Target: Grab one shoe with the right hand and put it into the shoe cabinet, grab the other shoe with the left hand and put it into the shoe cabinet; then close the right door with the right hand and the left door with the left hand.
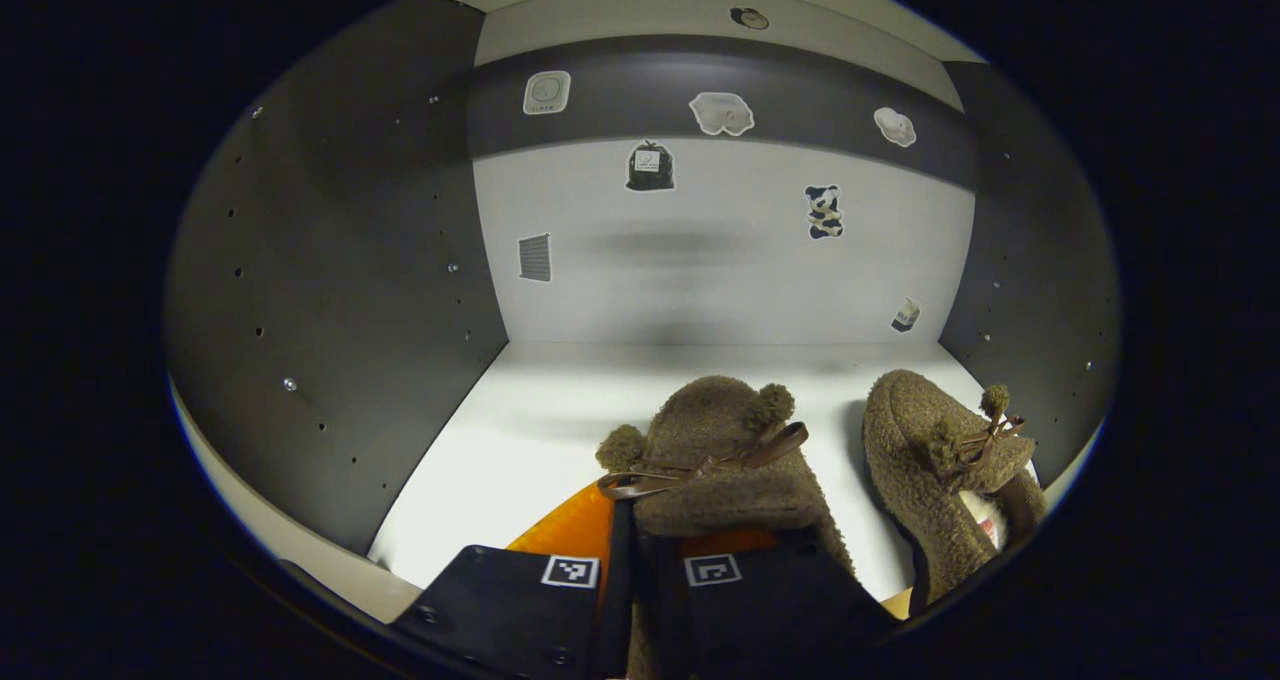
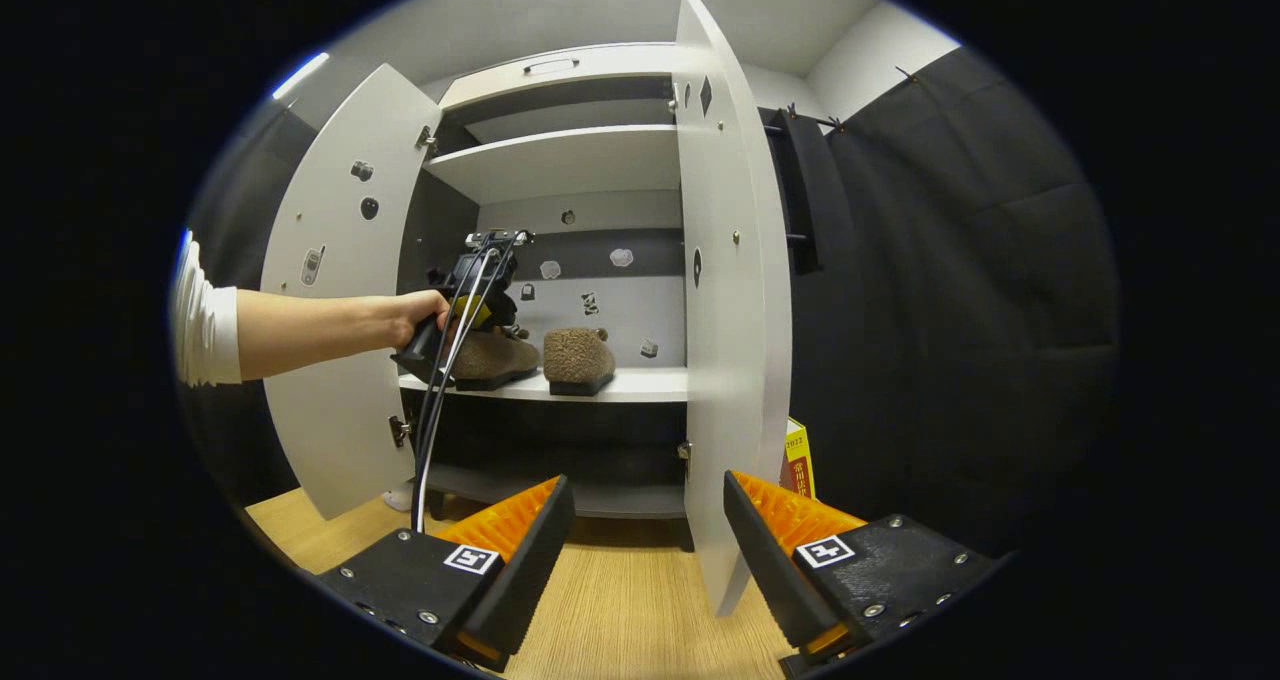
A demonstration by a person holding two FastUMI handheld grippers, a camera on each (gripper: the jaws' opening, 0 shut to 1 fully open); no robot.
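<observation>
Both shoes stood on the white shelf [image 1: 520, 410] inside the shoe cabinet [image 2: 560, 170], side by side, long axes running front to back, toes toward the back wall. The left tool [image 1: 632, 570] was clamped on the heel of the left shoe [image 1: 715, 460]. The right shoe [image 1: 935, 460] stood free. The right tool [image 2: 640, 530] hung open before the right door [image 2: 725, 290]. Stickers' writing was unreadable.

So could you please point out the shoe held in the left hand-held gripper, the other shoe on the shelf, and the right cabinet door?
Held shoe [image 1: 715, 460], left gripper view, fuzzy upper.
Other shoe [image 1: 915, 460], left gripper view, fuzzy side.
Right door [image 2: 725, 290], right gripper view, inner face.
</observation>
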